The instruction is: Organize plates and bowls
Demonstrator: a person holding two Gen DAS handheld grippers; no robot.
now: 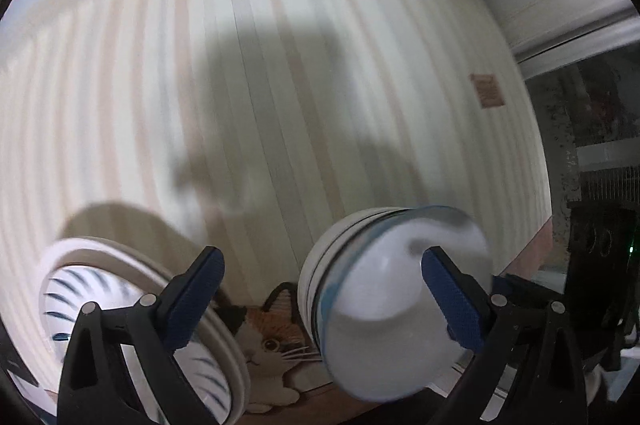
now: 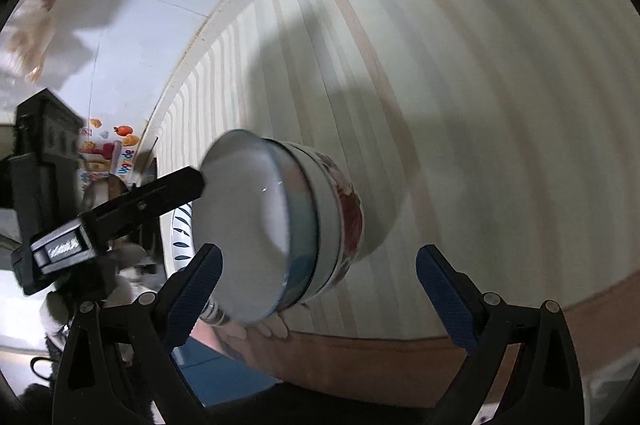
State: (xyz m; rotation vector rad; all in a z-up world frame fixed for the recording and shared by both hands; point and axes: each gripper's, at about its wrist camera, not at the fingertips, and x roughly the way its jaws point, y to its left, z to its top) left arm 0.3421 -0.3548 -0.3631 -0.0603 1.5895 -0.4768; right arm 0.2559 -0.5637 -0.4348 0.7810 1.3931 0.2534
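Blue-padded jaws of the left gripper [image 1: 322, 287] stand wide apart with nothing clamped between them. Its right finger [image 1: 450, 299] lies against the face of a stack of nested bowls [image 1: 384, 309]; whether it touches I cannot tell. The stack reads as a white bowl foremost, then a clear blue-tinted glass one, then a white ceramic one with a red flower print on its side, which the right wrist view shows [image 2: 276, 229]. It is tipped on its side in front of a cream striped surface [image 1: 280, 85]. Left of the stack, a white plate with dark blue dash marks [image 1: 132, 329] stands on edge behind the left finger, and a cat-patterned mat [image 1: 272, 341] shows between the two. The right gripper [image 2: 318, 279] is likewise spread wide and empty, with the bowl stack just beyond its left finger. A person's fingers [image 2: 256, 333] sit under the stack's lower edge.
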